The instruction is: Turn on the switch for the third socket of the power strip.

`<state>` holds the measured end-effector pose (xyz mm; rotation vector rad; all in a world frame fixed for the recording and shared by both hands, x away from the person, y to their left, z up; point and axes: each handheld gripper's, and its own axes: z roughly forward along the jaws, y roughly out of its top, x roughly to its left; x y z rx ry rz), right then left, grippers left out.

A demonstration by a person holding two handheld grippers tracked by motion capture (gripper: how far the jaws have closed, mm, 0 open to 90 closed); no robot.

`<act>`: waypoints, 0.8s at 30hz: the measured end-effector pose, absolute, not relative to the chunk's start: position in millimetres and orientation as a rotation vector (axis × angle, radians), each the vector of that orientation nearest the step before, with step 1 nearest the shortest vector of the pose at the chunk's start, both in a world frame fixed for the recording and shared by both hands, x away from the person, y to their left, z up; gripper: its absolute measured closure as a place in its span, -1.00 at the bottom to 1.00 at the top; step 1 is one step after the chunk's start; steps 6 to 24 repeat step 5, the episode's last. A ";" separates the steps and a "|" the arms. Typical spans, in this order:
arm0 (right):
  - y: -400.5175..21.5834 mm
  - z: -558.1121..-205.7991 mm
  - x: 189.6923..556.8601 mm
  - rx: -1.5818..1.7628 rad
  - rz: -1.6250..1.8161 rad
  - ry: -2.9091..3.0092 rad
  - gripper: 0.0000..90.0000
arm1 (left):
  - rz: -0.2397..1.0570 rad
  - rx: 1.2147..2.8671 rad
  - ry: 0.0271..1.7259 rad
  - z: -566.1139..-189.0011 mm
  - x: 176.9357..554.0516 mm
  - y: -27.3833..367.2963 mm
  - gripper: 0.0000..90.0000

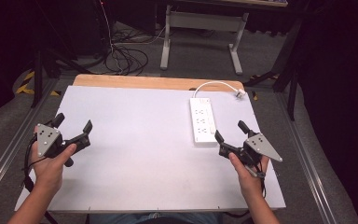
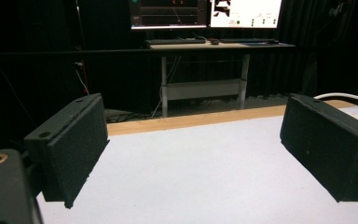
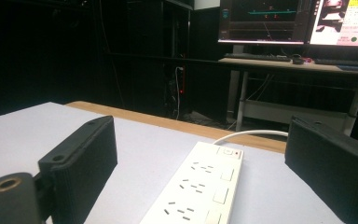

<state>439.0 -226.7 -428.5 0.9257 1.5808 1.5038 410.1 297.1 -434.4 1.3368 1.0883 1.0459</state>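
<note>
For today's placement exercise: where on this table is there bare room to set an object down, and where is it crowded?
The widest free patch is the white table top between the left gripper and the power strip, from wooden back edge to near edge. It is tighter at the right, where the right gripper hovers by the strip's near end.

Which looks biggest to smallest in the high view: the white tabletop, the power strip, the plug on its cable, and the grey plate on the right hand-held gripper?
1. White tabletop
2. Power strip
3. Grey plate
4. Plug
</note>
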 end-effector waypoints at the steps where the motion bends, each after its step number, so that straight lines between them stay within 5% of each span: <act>1: -226.8 -428.5 439.4 0.926 1.507 1.580 -0.79 | 1.046 1.335 1.090 -434.4 410.2 297.3 -0.82; 24: -226.7 -428.6 439.8 0.924 1.504 1.583 -0.78 | 1.047 1.340 1.089 -434.6 410.5 296.9 -0.82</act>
